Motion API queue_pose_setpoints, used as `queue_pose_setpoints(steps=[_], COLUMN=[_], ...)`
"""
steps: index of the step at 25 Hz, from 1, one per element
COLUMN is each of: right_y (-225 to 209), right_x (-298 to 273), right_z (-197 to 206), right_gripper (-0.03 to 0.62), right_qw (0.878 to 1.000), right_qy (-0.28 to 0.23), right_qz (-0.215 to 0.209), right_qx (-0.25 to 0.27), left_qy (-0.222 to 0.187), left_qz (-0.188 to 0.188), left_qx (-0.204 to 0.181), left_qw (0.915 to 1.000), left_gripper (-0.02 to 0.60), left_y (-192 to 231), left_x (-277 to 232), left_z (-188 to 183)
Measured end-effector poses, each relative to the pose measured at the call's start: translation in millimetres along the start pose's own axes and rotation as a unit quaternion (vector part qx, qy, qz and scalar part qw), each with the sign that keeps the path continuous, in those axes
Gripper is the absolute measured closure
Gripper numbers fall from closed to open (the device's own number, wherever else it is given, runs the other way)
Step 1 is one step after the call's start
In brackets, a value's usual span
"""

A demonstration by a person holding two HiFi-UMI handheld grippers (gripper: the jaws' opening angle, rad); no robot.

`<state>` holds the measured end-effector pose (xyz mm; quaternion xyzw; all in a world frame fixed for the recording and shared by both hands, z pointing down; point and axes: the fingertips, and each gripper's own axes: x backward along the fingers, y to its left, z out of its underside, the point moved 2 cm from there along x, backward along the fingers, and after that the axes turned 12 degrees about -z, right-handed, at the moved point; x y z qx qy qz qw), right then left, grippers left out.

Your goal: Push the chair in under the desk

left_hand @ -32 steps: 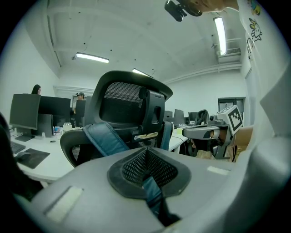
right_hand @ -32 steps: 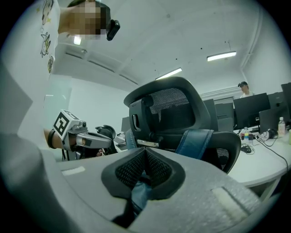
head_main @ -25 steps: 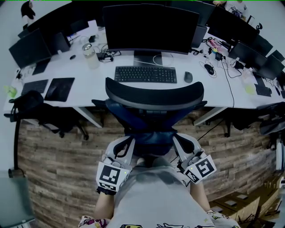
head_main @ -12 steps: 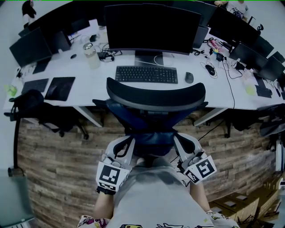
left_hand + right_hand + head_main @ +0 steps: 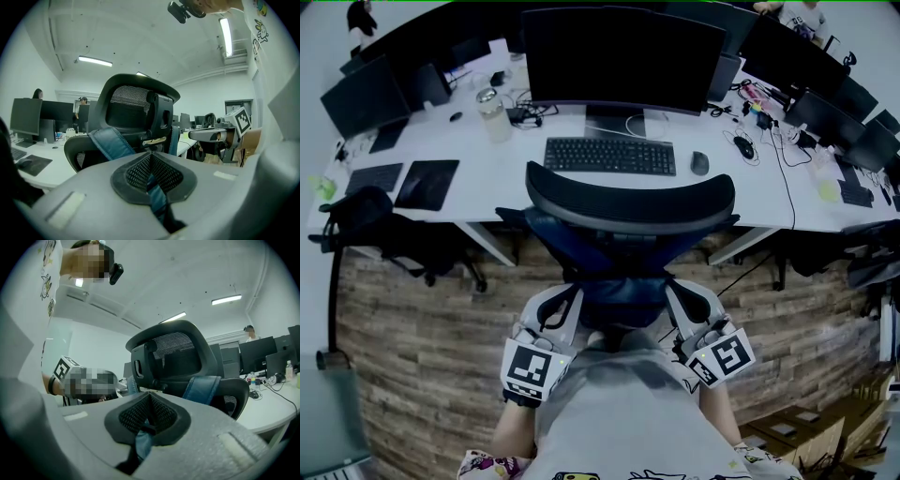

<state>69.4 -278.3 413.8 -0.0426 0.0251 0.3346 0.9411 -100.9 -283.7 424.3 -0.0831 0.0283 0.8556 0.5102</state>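
Peering down, the head view puts the chair (image 5: 628, 202) right at the front edge of the worktop (image 5: 487, 192), with its backrest hiding the seat and both sets of jaws. The gripper views fill that in though: left gripper (image 5: 149, 164) and right gripper (image 5: 149, 406) are each pinched tight on the chair's blue fabric (image 5: 110, 143), low behind the backrest.

Dim, bluish head view; brighter gripper views under ceiling strip lights (image 5: 95, 61), heavy fisheye vignetting.
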Motion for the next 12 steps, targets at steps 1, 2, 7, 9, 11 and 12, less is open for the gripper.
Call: queue_pose_setpoints(steps=[1, 2, 7, 9, 11, 12], right_y=[0.0, 0.1, -0.1, -0.2, -0.5, -0.7], right_x=[-0.2, -0.2, 2.5, 3.0, 3.6, 3.9], right_z=[-0.4, -0.5, 0.0, -0.5, -1.1, -1.4], right_gripper=[0.594, 0.594, 0.593, 0.593, 0.593, 0.594], right_qw=[1.000, 1.000, 1.000, 1.000, 1.000, 1.000], right_qy=[0.000, 0.000, 0.000, -0.001, -0.001, -0.001], right_qz=[0.000, 0.000, 0.004, 0.005, 0.007, 0.008], right_qx=[0.001, 0.001, 0.003, 0.005, 0.006, 0.007], left_qy=[-0.002, -0.003, -0.003, -0.004, -0.007, -0.007], left_qz=[0.000, 0.000, 0.008, 0.011, 0.014, 0.016], left_qx=[-0.001, -0.004, -0.017, -0.018, -0.020, -0.020], left_qw=[1.0000, 1.0000, 0.9998, 0.9998, 0.9997, 0.9996], left_gripper=[0.571, 0.571, 0.571, 0.571, 0.571, 0.571], left_y=[0.6, 1.2, 1.6, 1.2, 0.1, -0.5], left_x=[0.1, 0.2, 1.6, 1.8, 1.7, 1.6], left_z=[-0.5, -0.7, 0.7, 0.8, 0.8, 0.8])
